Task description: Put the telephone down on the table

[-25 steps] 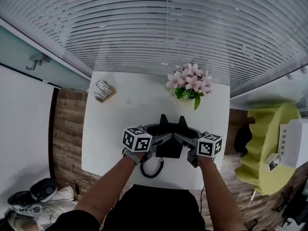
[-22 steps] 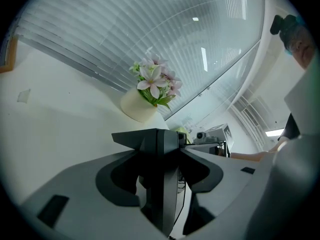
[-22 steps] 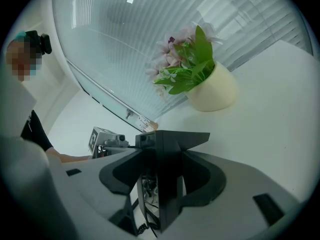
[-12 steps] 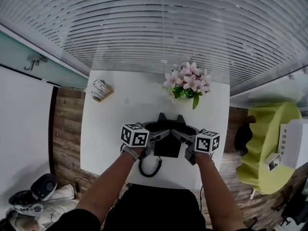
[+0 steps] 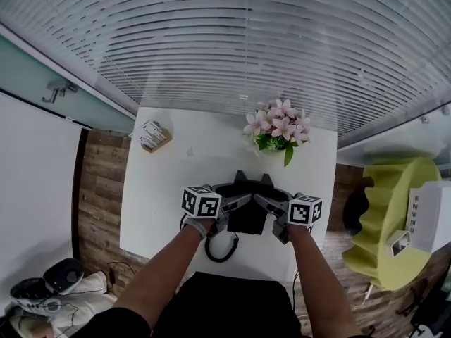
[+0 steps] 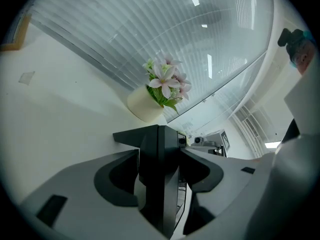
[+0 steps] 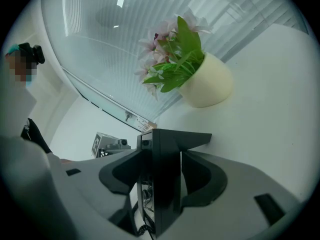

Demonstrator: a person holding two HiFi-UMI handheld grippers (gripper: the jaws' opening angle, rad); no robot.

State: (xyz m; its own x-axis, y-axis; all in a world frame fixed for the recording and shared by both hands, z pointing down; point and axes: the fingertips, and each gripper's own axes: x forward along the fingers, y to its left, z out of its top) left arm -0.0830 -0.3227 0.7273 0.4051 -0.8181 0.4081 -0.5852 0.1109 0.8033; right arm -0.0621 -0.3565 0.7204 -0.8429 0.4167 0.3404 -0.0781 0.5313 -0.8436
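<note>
A black telephone is held between my two grippers over the near half of the white table. My left gripper is shut on its left edge and my right gripper on its right edge. The left gripper view has the telephone's dark side clamped between the grey jaws, with the left gripper pointing toward the flowers. Seen from the right gripper, the telephone fills the gap between the jaws. Its coiled cord hangs toward the table's front edge. I cannot tell whether the base touches the table.
A cream pot of pink flowers stands at the table's far right, just beyond the telephone. A small box sits at the far left corner. A yellow-green chair is right of the table. Window blinds run behind.
Both grippers keep their hold on the telephone in nearly the same spot; only the head view has shifted a little.
</note>
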